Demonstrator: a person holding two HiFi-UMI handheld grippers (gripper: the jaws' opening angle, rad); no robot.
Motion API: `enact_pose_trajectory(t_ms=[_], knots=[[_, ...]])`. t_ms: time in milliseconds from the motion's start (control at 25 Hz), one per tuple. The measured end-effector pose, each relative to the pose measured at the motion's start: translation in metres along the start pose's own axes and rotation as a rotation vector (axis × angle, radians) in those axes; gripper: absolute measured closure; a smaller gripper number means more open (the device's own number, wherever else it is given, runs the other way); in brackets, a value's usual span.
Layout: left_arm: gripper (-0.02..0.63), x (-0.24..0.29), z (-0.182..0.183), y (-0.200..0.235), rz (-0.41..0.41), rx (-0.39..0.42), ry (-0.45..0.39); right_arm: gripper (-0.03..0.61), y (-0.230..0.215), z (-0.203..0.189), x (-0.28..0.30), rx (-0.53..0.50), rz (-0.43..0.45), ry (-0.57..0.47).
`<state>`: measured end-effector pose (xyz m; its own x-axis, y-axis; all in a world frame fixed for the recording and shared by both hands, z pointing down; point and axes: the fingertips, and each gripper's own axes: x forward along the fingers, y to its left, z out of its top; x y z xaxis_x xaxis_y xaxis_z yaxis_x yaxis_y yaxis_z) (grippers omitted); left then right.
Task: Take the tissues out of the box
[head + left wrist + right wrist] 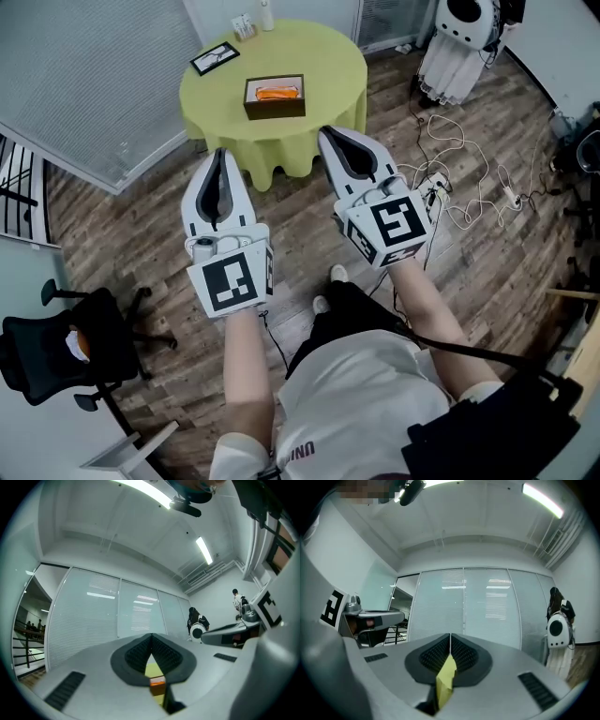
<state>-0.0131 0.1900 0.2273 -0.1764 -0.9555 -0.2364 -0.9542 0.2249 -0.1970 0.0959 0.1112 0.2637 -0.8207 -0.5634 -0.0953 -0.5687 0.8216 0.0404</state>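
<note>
Table (pixel 328 66): box (pixel 275 103) at centre, tissues (pixel 277 92) inside it; frame (pixel 215 58) behind-left of box. Chair (pixel 47 356) near left; cables (pixel 459 183) on floor, right of table.

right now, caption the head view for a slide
Both shut, left gripper and right gripper hover short of the box on the round table.

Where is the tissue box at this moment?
Head view, top centre: the tissue box sits near the middle of the round yellow-green table, with a black-framed card lying to its left near the table's edge.
</note>
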Motion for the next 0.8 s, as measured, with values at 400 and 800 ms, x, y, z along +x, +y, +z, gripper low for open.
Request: enact_pose_trajectory(t_ms=[400, 800], knots=[[0.601, 0.032, -0.014, 0.006, 0.005, 0.002, 0.008, 0.557, -0.027, -0.002, 0.025, 0.019, -0.028, -0.015], [0.601, 0.093, -0.035, 0.009, -0.022, 0.037, 0.020, 0.557, -0.056, -0.016, 0.085, 0.013, -0.007, 0.007]])
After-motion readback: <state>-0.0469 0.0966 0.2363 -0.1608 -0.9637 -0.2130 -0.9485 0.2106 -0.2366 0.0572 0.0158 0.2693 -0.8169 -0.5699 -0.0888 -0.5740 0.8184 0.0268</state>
